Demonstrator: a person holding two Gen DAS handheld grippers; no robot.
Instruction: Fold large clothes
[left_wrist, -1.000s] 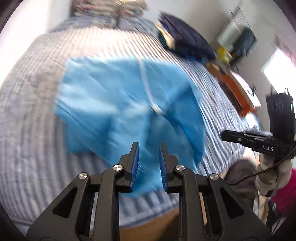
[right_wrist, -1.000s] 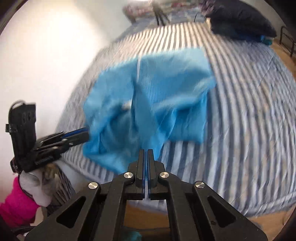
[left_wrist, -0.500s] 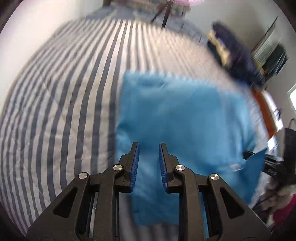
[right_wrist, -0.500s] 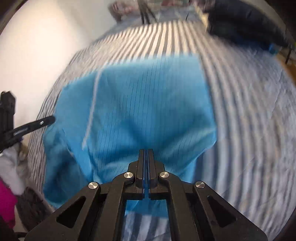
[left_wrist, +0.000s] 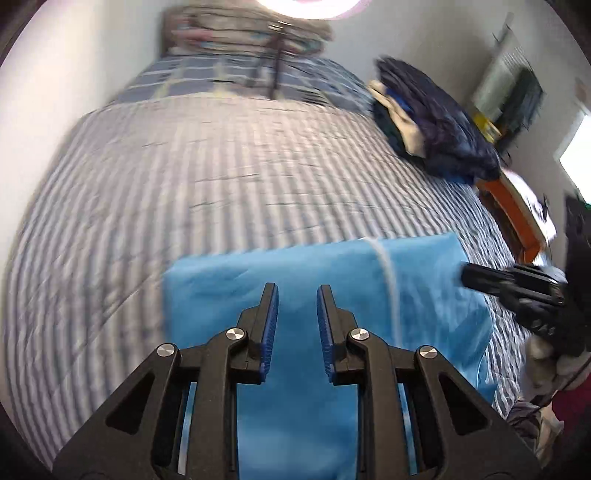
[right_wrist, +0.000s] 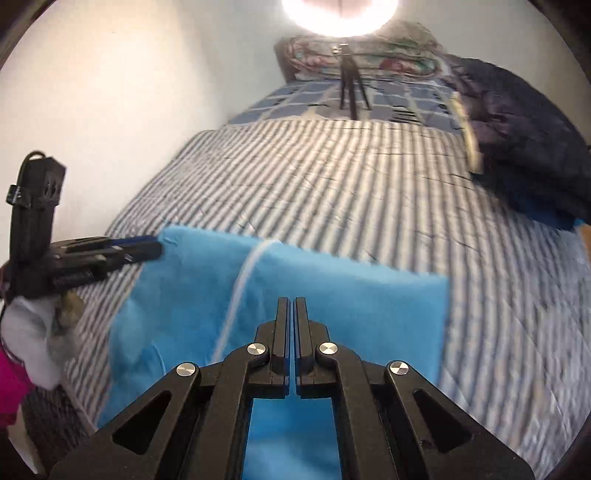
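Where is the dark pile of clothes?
In both views the dark pile sits at the bed's far right edge, beyond the blue garment.

Two wrist fisheye cameras look forward and steeply down along their own fingers, from the foot end of a striped bed (left_wrist: 229, 177) toward the pillows. The left view sits close over the blue garment (left_wrist: 295, 387), with the right gripper (left_wrist: 465, 275) entering at its right edge. The right view, equally close, shows the left gripper (right_wrist: 157, 245) at its left edge. Both share the garment (right_wrist: 332, 306), the bed (right_wrist: 369, 192), the dark clothes pile (left_wrist: 439, 122) and a tripod (right_wrist: 351, 85) at the far end.
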